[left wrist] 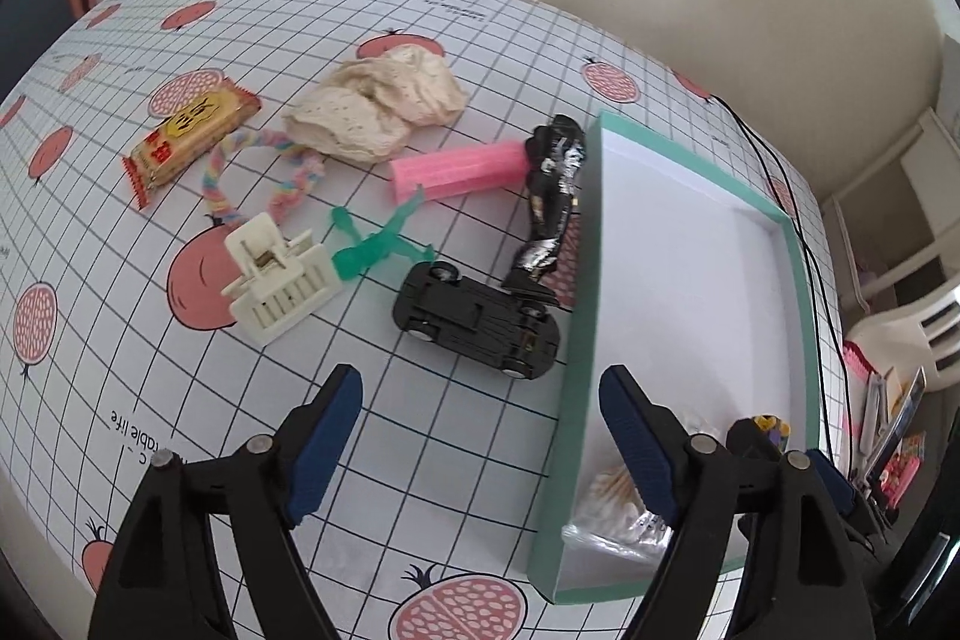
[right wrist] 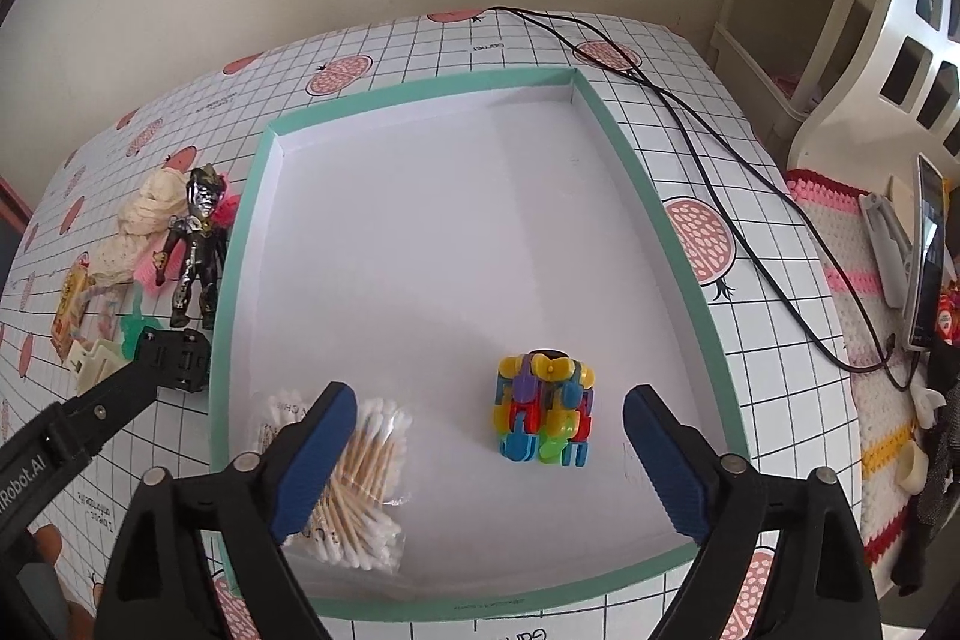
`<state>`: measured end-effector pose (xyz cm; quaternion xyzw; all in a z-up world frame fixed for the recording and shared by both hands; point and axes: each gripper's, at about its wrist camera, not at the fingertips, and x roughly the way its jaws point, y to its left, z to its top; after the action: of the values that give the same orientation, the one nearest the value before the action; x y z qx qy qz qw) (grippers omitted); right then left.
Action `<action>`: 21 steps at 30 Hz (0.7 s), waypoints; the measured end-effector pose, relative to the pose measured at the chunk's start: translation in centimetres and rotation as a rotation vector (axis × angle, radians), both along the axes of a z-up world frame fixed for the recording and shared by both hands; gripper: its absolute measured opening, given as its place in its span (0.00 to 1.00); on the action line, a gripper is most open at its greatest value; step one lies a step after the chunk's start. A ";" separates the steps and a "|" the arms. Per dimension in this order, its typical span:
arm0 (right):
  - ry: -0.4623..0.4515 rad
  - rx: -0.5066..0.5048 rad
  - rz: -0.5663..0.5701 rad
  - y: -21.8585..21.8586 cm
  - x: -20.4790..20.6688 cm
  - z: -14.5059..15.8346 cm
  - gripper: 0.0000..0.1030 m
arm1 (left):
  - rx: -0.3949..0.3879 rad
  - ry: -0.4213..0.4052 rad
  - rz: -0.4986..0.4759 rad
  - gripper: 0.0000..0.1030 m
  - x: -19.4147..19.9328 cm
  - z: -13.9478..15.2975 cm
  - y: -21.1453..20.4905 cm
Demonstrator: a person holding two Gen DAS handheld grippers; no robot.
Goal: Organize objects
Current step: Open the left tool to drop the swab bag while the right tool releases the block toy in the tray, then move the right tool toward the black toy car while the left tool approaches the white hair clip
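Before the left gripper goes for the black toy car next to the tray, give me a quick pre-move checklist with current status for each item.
1. Left gripper open and empty: ok.
2. Black toy car unobstructed from above: ok.
3. Car clear of neighbours: not ok, the dark action figure touches or overlaps it.
4. Tray has free floor: ok, only cotton swabs and a colourful block toy inside.
5. Right gripper open, over the tray: ok.

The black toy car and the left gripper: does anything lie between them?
No. In the left wrist view, only bare checked tablecloth lies between the black toy car and the open left gripper.
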<state>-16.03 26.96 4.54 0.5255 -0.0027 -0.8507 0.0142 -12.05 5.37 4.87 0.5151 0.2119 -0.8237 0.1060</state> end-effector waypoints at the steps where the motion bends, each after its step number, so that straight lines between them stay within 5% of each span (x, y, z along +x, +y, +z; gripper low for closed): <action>1: 0.002 0.001 0.001 0.0 0.0 0.0 0.97 | 0.004 -0.002 0.007 0.80 0.0 -0.1 -0.2; 9: 0.008 0.022 0.021 -0.7 0.1 -0.1 1.00 | -0.054 0.001 0.019 0.96 0.0 -0.1 -0.5; 21: 0.078 -0.022 0.004 -1.2 0.1 1.5 1.00 | -0.027 0.054 0.043 0.96 0.1 1.1 -2.4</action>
<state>-15.88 25.73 6.07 0.4918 -0.0104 -0.8704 0.0215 -12.00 2.97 5.98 0.4863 0.2146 -0.8377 0.1249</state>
